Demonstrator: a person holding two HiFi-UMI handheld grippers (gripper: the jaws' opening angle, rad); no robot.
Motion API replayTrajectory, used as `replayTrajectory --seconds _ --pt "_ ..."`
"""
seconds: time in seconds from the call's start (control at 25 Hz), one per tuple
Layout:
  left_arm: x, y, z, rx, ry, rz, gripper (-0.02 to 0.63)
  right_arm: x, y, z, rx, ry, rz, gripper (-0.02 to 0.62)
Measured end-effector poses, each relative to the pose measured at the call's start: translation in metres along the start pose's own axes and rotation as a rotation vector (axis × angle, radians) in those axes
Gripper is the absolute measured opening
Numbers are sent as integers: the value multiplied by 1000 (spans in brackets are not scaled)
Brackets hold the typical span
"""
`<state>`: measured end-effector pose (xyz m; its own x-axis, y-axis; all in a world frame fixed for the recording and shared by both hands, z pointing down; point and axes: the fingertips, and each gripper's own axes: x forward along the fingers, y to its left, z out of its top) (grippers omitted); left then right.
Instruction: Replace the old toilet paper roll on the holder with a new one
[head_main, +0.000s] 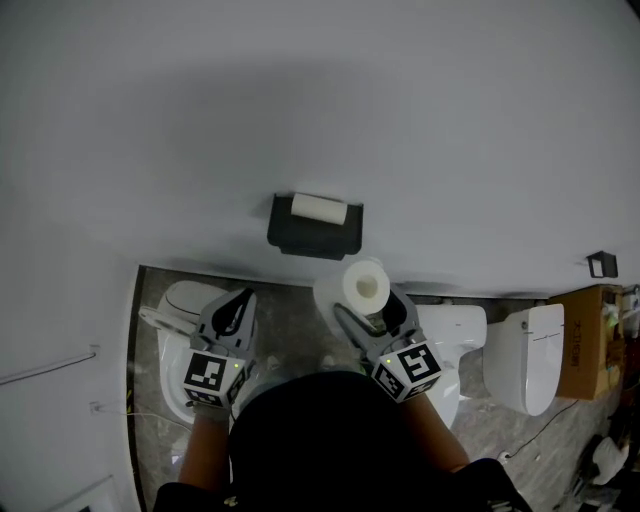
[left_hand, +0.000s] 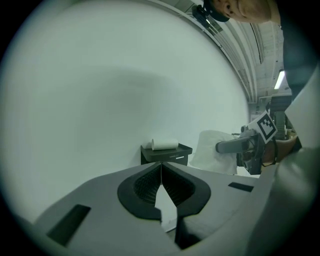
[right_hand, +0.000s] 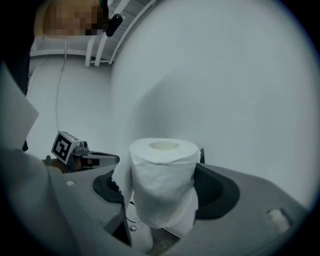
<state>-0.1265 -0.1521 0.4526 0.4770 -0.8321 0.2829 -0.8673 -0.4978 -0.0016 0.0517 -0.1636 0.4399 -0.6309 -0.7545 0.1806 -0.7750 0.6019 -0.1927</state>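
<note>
A black wall holder (head_main: 314, 232) carries a thin old roll (head_main: 319, 208) lying on its top; both also show in the left gripper view, the holder (left_hand: 166, 155) with the old roll (left_hand: 165, 144). My right gripper (head_main: 368, 303) is shut on a full new toilet paper roll (head_main: 365, 286), held just below and right of the holder. The new roll (right_hand: 162, 180) stands upright between the pads with a loose sheet hanging. My left gripper (head_main: 239, 300) is shut and empty, below and left of the holder; its jaws (left_hand: 161, 172) meet tip to tip.
White toilets stand below the wall: one under the left gripper (head_main: 180, 300), one under the right (head_main: 455, 335), another further right (head_main: 525, 355). A cardboard box (head_main: 590, 340) sits at far right. A small black fixture (head_main: 601, 264) is on the wall.
</note>
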Motion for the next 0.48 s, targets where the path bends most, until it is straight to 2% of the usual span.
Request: replayTrajectory --seconds 0.36,0.48 --pt "56 23 43 90 -6 -105 15 -33 -29 2 27 -28 -213 368" --pt "77 26 50 110 28 -149 39 -47 -36 2 35 -36 -272 368"
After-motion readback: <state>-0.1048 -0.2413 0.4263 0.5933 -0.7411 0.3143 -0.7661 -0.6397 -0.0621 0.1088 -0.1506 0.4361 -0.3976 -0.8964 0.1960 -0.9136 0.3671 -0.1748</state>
